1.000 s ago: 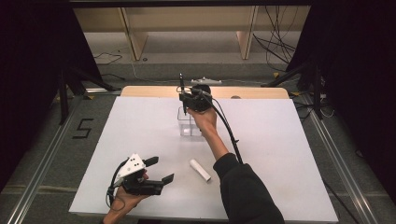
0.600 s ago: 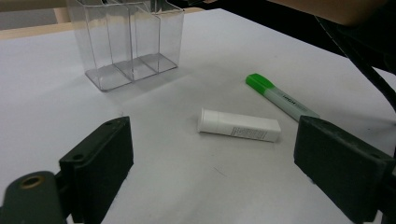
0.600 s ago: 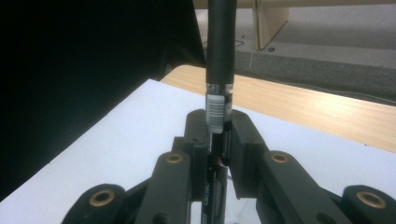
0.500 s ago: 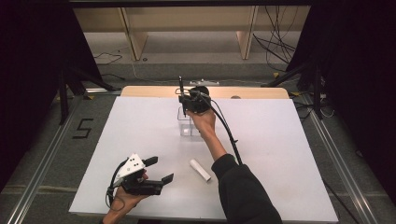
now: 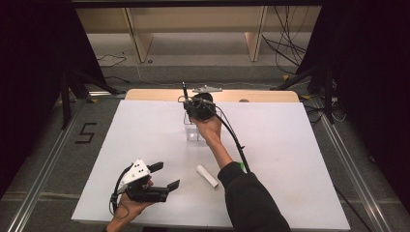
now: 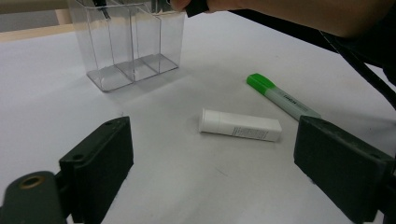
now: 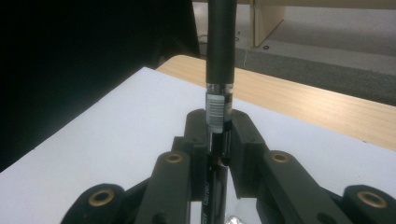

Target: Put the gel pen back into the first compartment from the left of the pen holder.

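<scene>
The right gripper (image 7: 218, 133) had its fingers clamped on a black pen (image 7: 219, 60) standing upright between them, above the clear organizer (image 5: 194, 126). If misaligned, the pen's lower end could have struck a divider and slipped. The left gripper (image 6: 224, 172) stood fingers apart, idle.

Right arm extended forward across the tabletop, sleeve dark, hand gripping the right tongs (image 5: 186, 96) at the far side; jaws closed tight, pointing away from the person. Left hand (image 5: 130, 205) rests near the front edge, holding the left tongs (image 5: 165, 176) level, jaws spread wide apart.
</scene>
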A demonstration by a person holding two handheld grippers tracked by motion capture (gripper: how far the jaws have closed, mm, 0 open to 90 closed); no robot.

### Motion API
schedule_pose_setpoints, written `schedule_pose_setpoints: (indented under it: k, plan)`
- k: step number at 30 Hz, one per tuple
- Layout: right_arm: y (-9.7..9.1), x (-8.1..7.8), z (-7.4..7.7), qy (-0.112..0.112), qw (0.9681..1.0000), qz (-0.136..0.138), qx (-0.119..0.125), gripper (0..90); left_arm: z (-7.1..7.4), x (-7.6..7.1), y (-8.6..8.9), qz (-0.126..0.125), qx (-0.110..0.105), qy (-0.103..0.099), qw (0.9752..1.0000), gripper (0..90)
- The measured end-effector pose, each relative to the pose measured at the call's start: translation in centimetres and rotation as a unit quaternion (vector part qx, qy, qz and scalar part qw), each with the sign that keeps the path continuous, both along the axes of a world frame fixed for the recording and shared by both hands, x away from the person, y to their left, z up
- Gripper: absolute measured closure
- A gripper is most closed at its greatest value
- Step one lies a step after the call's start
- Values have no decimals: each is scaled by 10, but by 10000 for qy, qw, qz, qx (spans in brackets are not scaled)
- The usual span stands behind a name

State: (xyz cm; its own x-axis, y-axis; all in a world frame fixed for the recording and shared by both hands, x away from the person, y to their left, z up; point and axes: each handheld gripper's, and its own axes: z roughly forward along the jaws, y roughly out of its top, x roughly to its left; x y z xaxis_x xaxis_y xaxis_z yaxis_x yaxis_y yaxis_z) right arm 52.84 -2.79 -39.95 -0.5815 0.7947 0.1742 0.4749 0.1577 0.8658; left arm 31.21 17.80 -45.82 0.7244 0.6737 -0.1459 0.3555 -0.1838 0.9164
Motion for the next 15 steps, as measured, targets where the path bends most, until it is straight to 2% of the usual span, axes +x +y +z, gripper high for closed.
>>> schedule_pose_setpoints:
  k: [5,6,7,10,12,15]
  plan:
    - [-1,0,-2,24,10000,-21,2,785,0,0,1,15,-8,-9,10000,116]
    - [-2,-1,-3,32,10000,-29,7,760,0,0,1,14,-6,-10,10000,116]
    - [-3,-1,-3,38,10000,-24,32,718,0,0,1,18,-6,-10,10000,116]
    - [-7,0,0,227,9997,-42,43,509,0,0,1,40,-37,-1,10000,116]
    - [-13,-2,6,262,9996,-26,31,447,0,0,1,54,-50,2,10000,116]
    - [-26,-9,16,152,9999,-37,-34,400,0,1,2,65,-36,-6,10000,116]
